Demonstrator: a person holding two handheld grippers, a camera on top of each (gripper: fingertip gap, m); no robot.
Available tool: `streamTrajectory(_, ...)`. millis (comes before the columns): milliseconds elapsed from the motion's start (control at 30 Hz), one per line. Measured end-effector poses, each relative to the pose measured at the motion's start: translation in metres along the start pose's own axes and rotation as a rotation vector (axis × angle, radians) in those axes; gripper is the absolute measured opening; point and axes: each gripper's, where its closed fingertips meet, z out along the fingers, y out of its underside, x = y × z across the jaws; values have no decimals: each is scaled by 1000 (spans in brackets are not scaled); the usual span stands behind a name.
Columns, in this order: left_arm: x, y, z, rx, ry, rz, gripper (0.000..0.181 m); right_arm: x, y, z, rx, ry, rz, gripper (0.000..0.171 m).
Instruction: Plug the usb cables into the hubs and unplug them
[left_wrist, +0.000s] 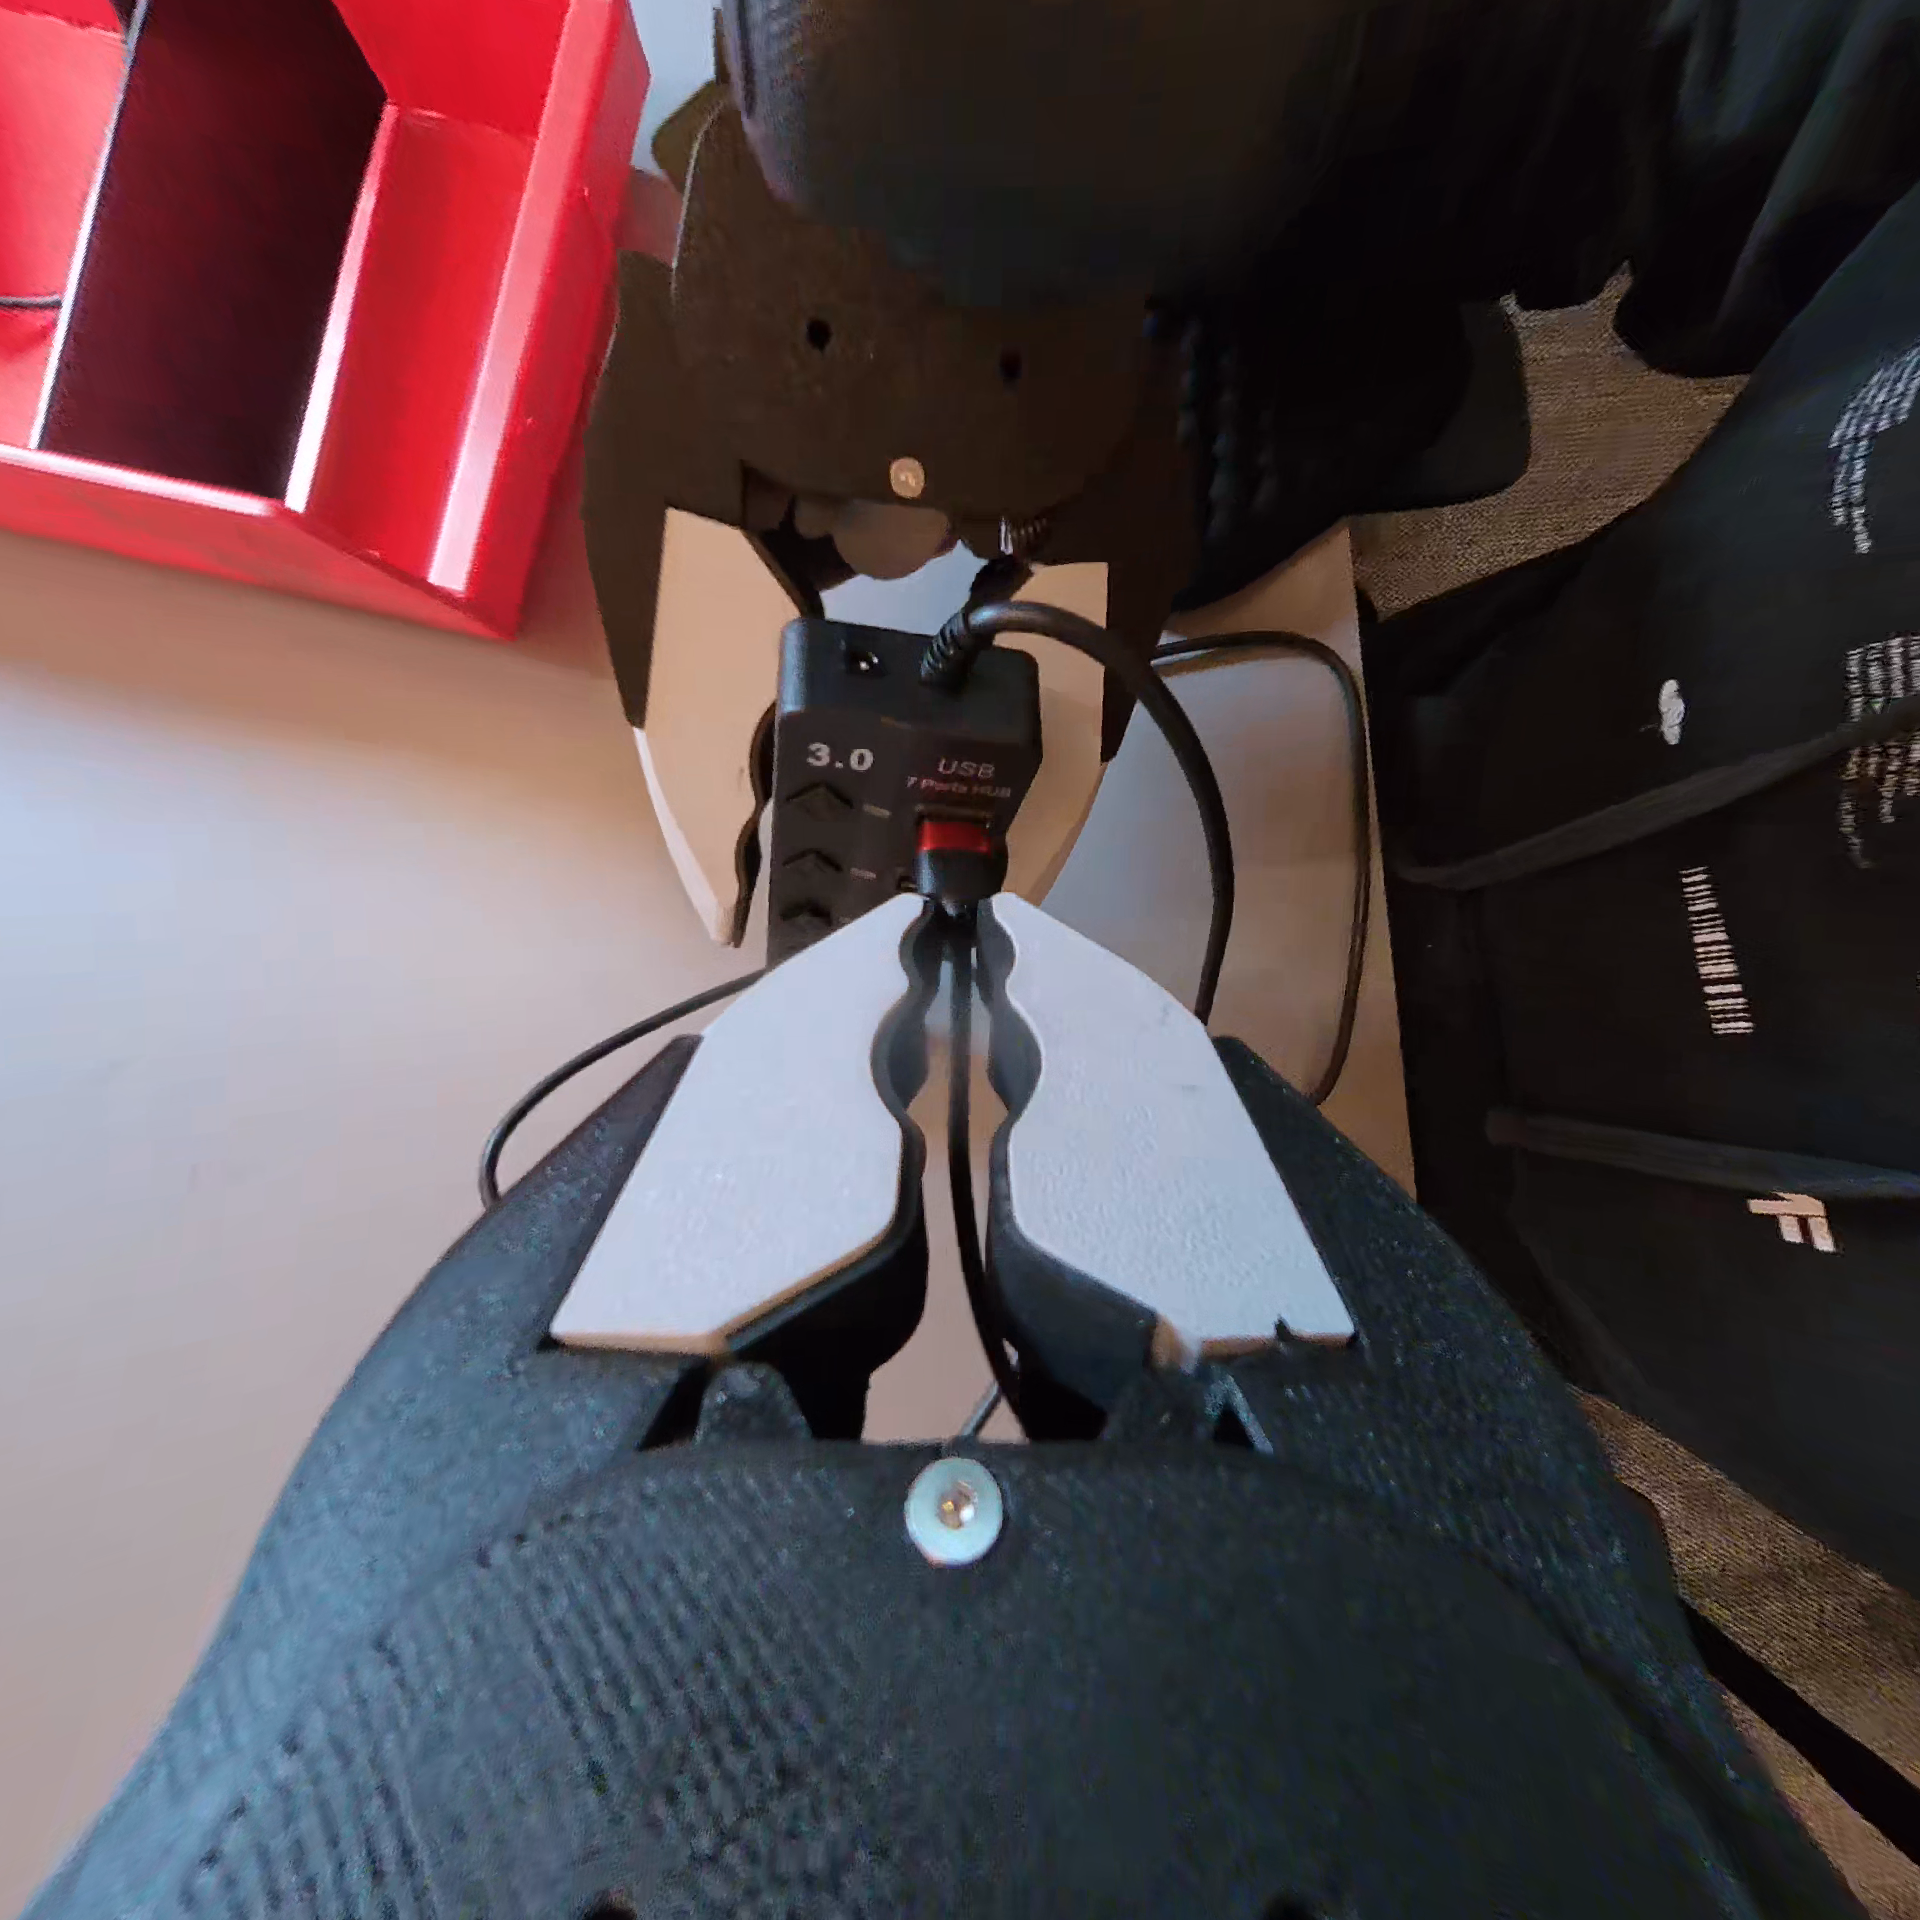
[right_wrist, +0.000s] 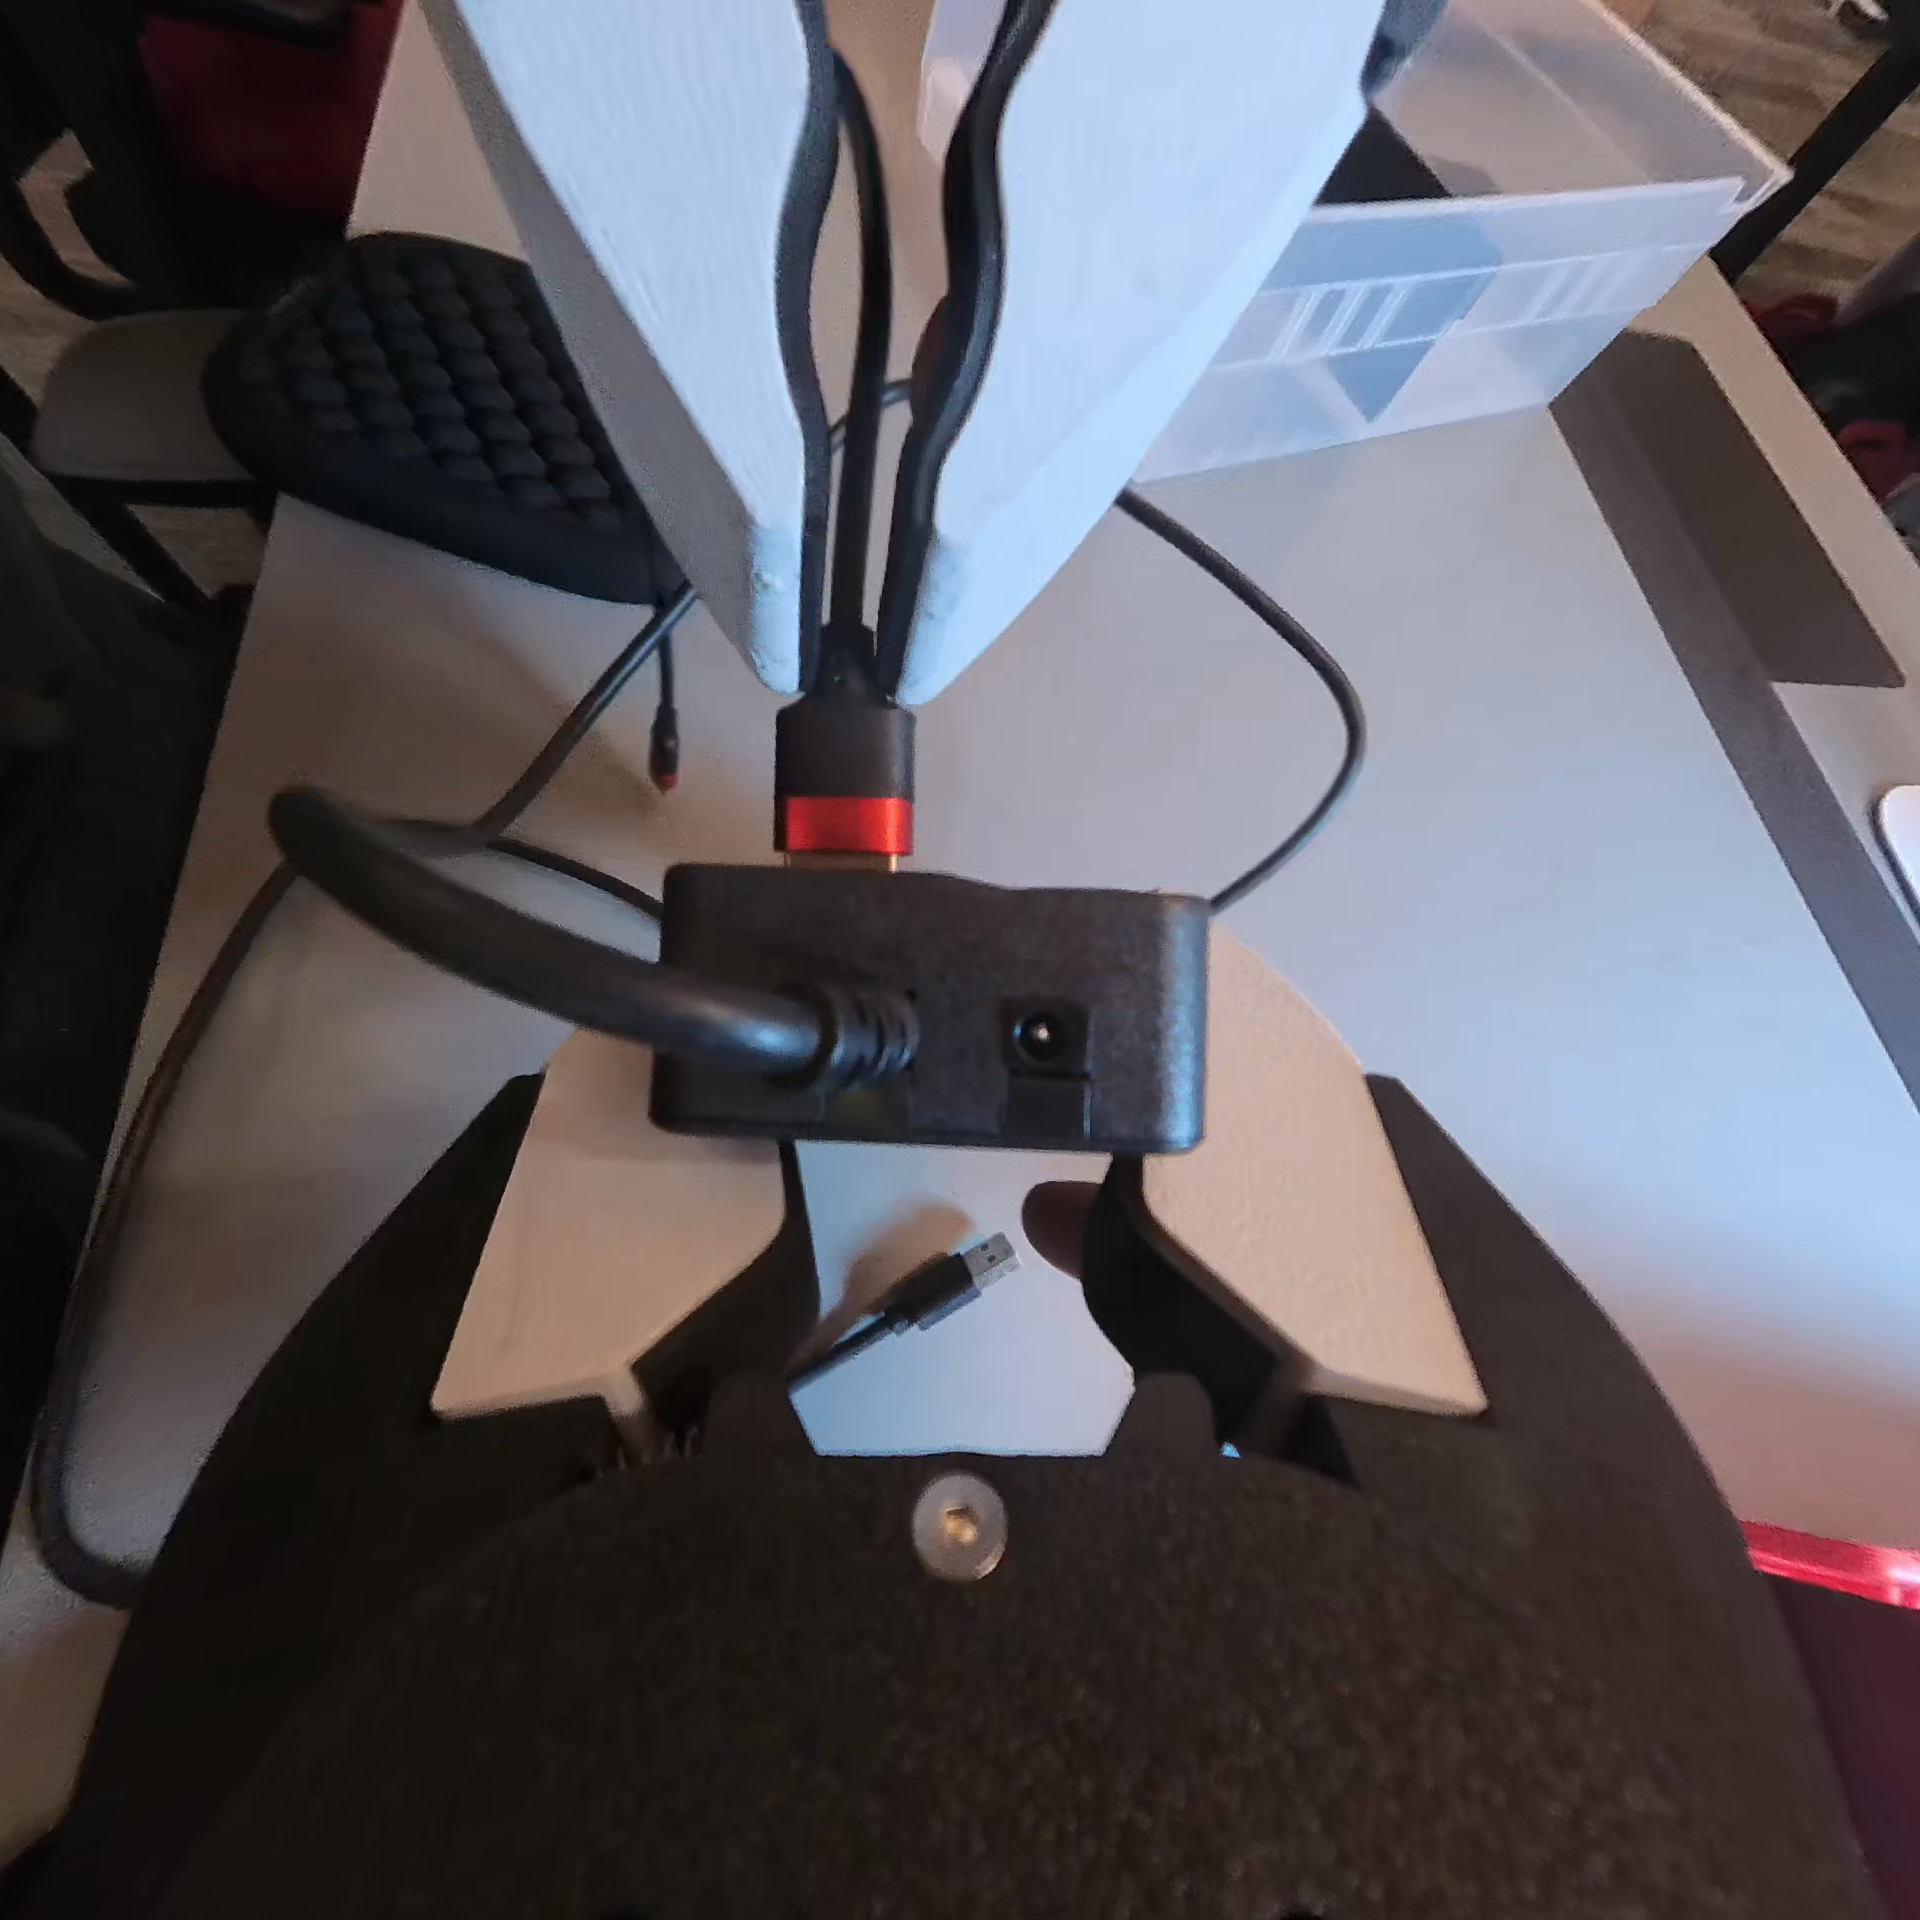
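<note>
A black USB hub (left_wrist: 904, 717) is held above the white table (left_wrist: 260, 935). My right gripper (right_wrist: 930, 904) is shut on the hub (right_wrist: 935, 997), with one finger (left_wrist: 686, 821) on each side of it. My left gripper (left_wrist: 951, 909) is shut on the black USB cable just behind its red-banded plug (left_wrist: 961, 852). The plug (right_wrist: 844, 779) sits in a port on the hub's face. The left gripper (right_wrist: 847, 675) shows from above in the right wrist view. The hub's own thick cable (right_wrist: 520, 956) loops off to the left.
A loose USB plug (right_wrist: 956, 1283) lies on the table under the hub. A small red-tipped connector (right_wrist: 663, 764) hangs at the table's edge. A red box (left_wrist: 312, 260), a clear plastic bin (right_wrist: 1455, 312), a black padded seat (right_wrist: 436, 405) and black fabric (left_wrist: 1662, 935) surround the workspace. The grippers' ends are close to 6 cm from one another.
</note>
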Motion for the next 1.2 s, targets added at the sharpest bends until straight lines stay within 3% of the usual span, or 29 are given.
streamTrajectory(233,2,-2,-7,146,-38,31,7,-1,-9,-3,69,5,-2,64)
streamTrajectory(367,-12,-13,-57,483,-38,-33,28,-7,-36,-31,284,-23,-31,64)
streamTrajectory(433,-32,-1,-79,670,-36,-123,32,-8,-51,-50,424,-52,-10,64)
streamTrajectory(500,-56,21,-79,802,-19,-243,30,-7,-64,-68,545,-70,9,64)
streamTrajectory(600,-64,54,-31,744,-4,-260,36,-5,-82,-86,670,-106,28,64)
streamTrajectory(800,-10,33,28,507,44,-4,62,-12,-92,-84,757,-217,73,64)
streamTrajectory(900,-8,36,42,452,116,-100,58,-13,-86,-78,717,-214,66,64)
streamTrajectory(1000,-1,36,43,518,189,-127,50,-16,-84,-78,716,-226,61,64)
streamTrajectory(1200,13,23,39,524,139,-24,70,-24,-84,-67,700,-253,23,64)
